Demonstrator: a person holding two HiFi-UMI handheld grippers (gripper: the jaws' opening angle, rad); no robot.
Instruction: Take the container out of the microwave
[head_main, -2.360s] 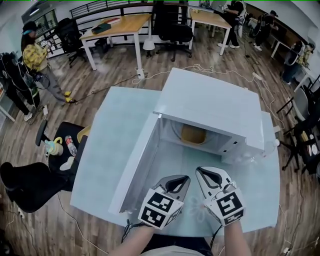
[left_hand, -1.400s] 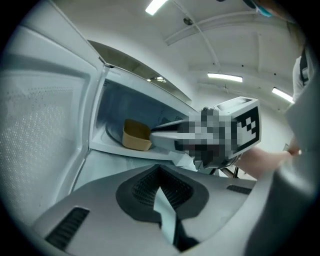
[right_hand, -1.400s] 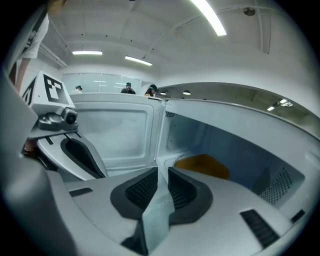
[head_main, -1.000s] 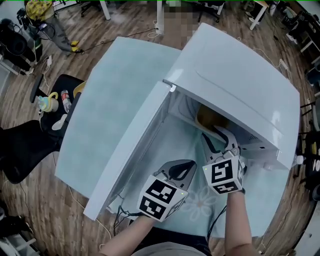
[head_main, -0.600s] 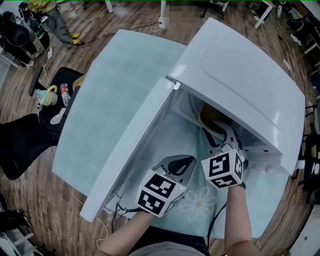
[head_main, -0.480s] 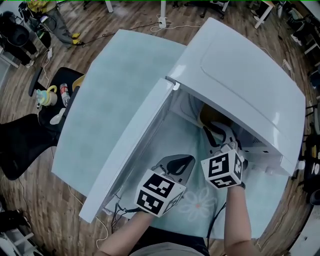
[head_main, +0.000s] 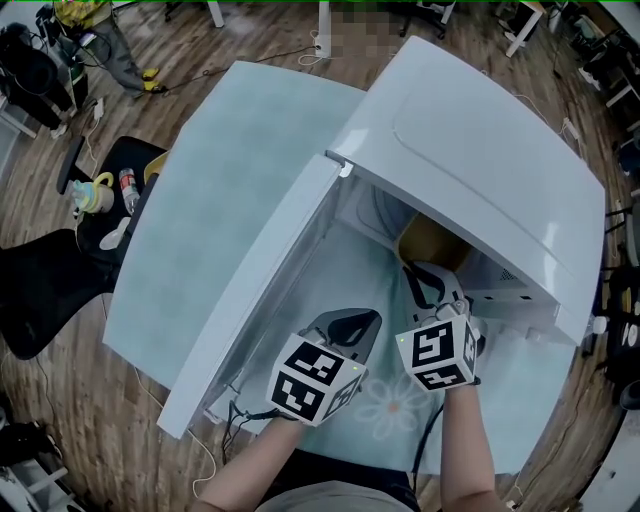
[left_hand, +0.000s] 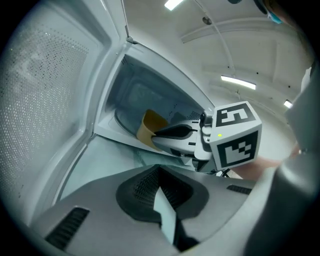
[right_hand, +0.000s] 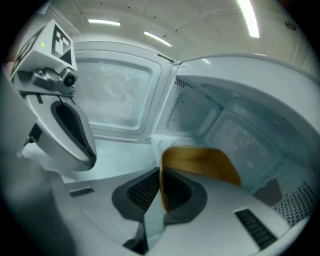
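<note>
A shared office-cum-lab floor, as I see it through the rig's cameras: a white microwave sits on a pale table in the middle of wood-plank flooring. A loose cable trails across the boards, a black office chair stands at the left, and white desk legs show at the top edge. A person stands in the far corner, and strip lights line the ceiling overhead.

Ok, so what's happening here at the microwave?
A person works at a microwave whose door stands open, a gripper in each hand. The right gripper reaches inside, its jaws closing on the wall of the yellow container, not yet lifted out. The left gripper hangs empty in front of the opening.
</note>
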